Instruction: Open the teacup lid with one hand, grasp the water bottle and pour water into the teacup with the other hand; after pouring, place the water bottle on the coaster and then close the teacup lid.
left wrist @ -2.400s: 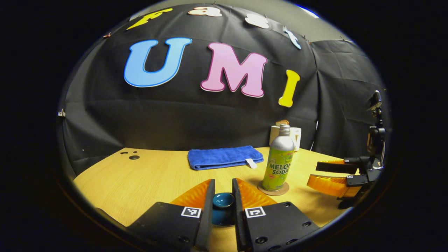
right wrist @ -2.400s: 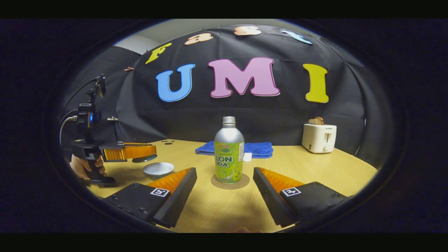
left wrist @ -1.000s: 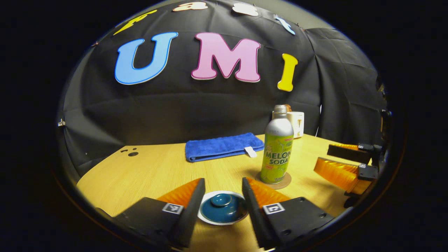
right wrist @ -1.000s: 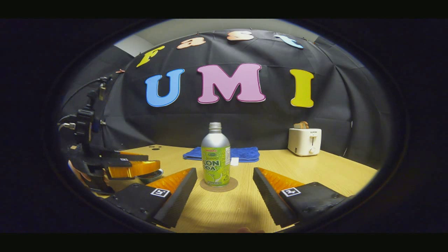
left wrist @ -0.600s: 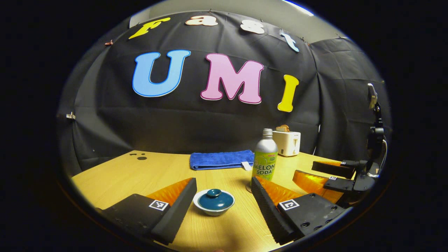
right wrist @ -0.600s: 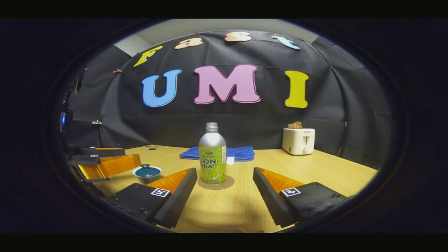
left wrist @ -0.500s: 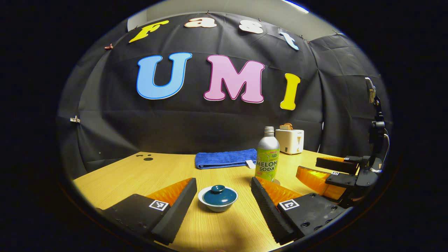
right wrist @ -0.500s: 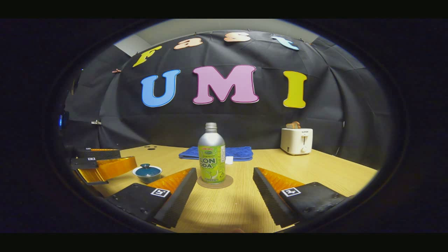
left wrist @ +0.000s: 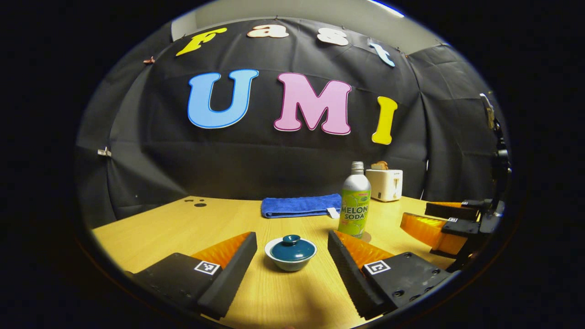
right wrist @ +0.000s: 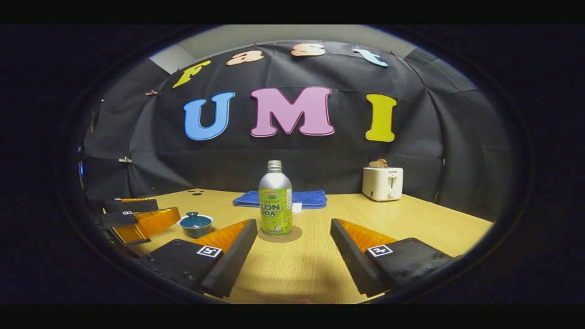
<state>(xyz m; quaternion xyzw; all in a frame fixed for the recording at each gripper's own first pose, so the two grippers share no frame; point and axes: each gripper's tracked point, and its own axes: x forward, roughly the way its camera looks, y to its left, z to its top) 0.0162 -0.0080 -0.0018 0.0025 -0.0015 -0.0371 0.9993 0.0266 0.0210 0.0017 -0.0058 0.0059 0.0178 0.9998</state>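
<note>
The white teacup (left wrist: 290,261) sits on the table with its teal lid (left wrist: 292,250) on. My left gripper (left wrist: 291,236) is open, a finger on each side of the cup, short of it and touching nothing. The green and silver water bottle (left wrist: 354,205) stands upright on the round coaster (right wrist: 279,234), right of the cup. My right gripper (right wrist: 293,224) is open and holds nothing, and it stops short of the bottle (right wrist: 275,203). From the right gripper view, the teacup (right wrist: 195,225) and the left gripper (right wrist: 165,208) lie at the left.
A folded blue towel (left wrist: 299,205) lies at the back of the wooden table (left wrist: 183,228). A white toaster (right wrist: 382,183) stands at the back right. In the left gripper view the right gripper (left wrist: 416,214) is at the far right.
The left gripper set the lid down on the teacup, opened, and drew back from it. The right gripper has backed off a little from the bottle.
</note>
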